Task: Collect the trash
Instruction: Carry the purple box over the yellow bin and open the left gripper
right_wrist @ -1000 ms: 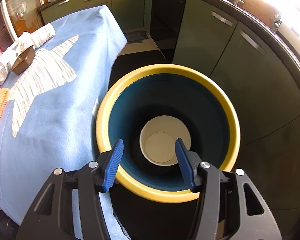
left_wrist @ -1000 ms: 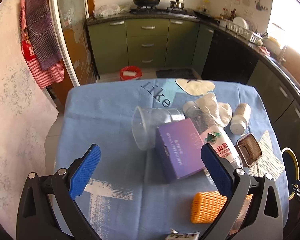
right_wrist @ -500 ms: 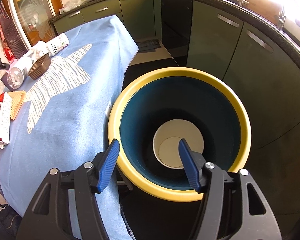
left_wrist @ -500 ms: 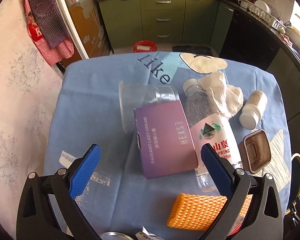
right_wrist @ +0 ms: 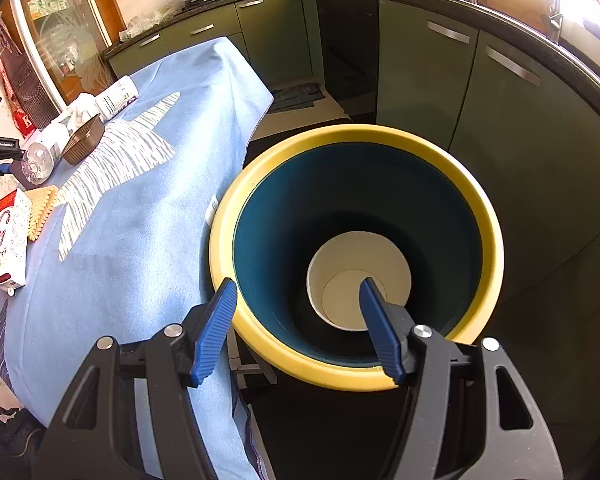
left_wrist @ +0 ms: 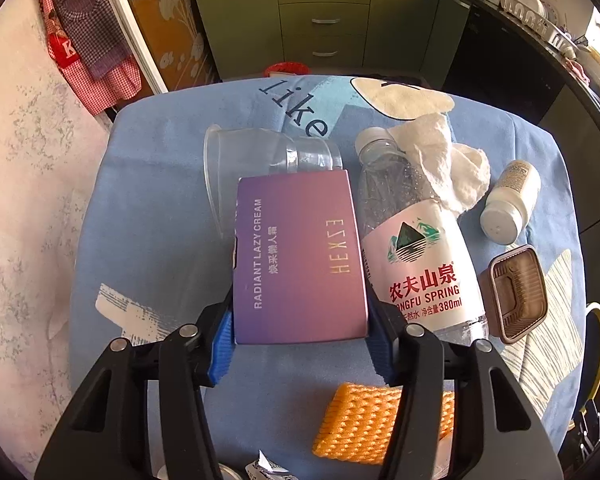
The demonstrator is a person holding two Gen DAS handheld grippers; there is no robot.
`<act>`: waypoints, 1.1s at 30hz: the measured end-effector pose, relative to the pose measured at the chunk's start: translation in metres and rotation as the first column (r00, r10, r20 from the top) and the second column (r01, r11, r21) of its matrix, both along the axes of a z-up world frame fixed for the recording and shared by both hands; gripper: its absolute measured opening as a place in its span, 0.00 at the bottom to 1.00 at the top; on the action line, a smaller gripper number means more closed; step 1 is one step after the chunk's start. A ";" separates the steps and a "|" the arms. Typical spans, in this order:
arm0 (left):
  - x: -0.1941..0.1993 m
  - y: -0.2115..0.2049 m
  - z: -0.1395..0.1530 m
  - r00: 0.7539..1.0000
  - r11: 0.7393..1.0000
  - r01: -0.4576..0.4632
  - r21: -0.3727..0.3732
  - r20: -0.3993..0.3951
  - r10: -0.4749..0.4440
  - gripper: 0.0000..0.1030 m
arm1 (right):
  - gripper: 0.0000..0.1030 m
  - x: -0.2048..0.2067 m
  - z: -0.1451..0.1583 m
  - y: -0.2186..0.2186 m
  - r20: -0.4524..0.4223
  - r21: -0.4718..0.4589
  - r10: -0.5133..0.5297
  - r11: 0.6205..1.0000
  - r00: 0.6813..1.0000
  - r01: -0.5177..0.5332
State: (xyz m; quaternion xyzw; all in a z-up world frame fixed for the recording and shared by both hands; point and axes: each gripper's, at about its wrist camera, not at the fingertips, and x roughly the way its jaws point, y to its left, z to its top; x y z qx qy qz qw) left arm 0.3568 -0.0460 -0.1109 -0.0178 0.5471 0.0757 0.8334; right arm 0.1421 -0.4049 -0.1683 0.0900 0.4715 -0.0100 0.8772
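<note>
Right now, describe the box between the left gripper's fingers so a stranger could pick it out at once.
On the blue tablecloth, look among the trash at its middle. The purple cream box lies flat between a tipped clear plastic cup and a Nongfu Spring water bottle, with the left gripper closing on its near end. It is the only purple, flat-sided item, lettered "RADIANT LAZY CREAM".

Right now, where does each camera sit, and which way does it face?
Left wrist: on the left gripper, facing down at the table; its fingers flank the purple box, jaws closing.
Right wrist: on the right gripper, facing down into the bin beside the table; jaws empty.
Shared: the bottle, the brown tray, the orange net.
</note>
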 end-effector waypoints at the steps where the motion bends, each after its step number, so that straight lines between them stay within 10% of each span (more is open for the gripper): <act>1: -0.001 0.001 0.000 1.000 1.000 0.002 -0.002 0.003 -0.002 0.53 | 0.59 -0.001 0.000 0.000 0.001 0.002 0.002 1.000 1.000 -0.002; 14: -0.054 -0.004 0.062 0.985 0.993 0.117 0.028 0.127 -0.119 0.52 | 0.59 -0.006 0.004 0.004 0.016 0.008 0.020 1.000 1.000 -0.020; 19: -0.097 -0.048 0.102 0.943 0.962 0.274 0.015 0.192 -0.272 0.52 | 0.59 -0.027 0.019 -0.010 0.068 -0.006 -0.043 0.999 0.997 0.044; 33: -0.130 -0.293 0.099 0.683 0.677 0.729 -0.101 0.185 -0.707 0.52 | 0.59 -0.093 0.049 -0.064 0.198 0.029 -0.191 0.981 0.961 0.189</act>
